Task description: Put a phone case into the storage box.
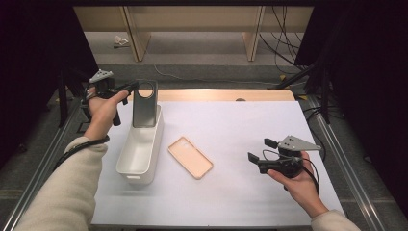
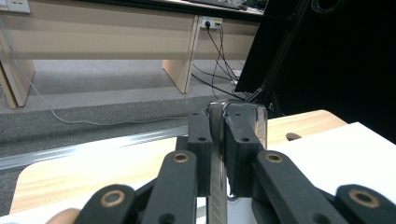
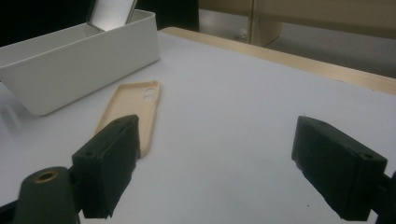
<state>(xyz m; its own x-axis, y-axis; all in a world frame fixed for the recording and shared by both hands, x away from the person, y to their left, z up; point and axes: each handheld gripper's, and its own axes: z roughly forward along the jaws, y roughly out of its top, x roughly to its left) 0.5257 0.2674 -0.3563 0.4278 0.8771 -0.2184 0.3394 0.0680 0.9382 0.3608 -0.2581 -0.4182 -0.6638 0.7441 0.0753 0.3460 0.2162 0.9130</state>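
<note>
My left gripper [image 1: 133, 87] is shut on the top edge of a grey phone case [image 1: 144, 107], which stands upright with its lower end inside the far end of a white oblong bin [image 1: 139, 153]. In the left gripper view the case [image 2: 215, 154] is pinched edge-on between the two black pads [image 2: 201, 140]. A beige phone case [image 1: 190, 157] lies flat on the white mat just right of the bin. My right gripper [image 1: 262, 150] hovers open at the right of the mat, jaws pointing left toward the beige case [image 3: 133, 109], nothing between them.
The white mat [image 1: 231, 192] covers a wooden table whose far edge [image 1: 221, 94] shows bare wood. Black metal frame rails run along both sides. Beyond the table are floor, cables and wooden bench legs [image 1: 252, 38].
</note>
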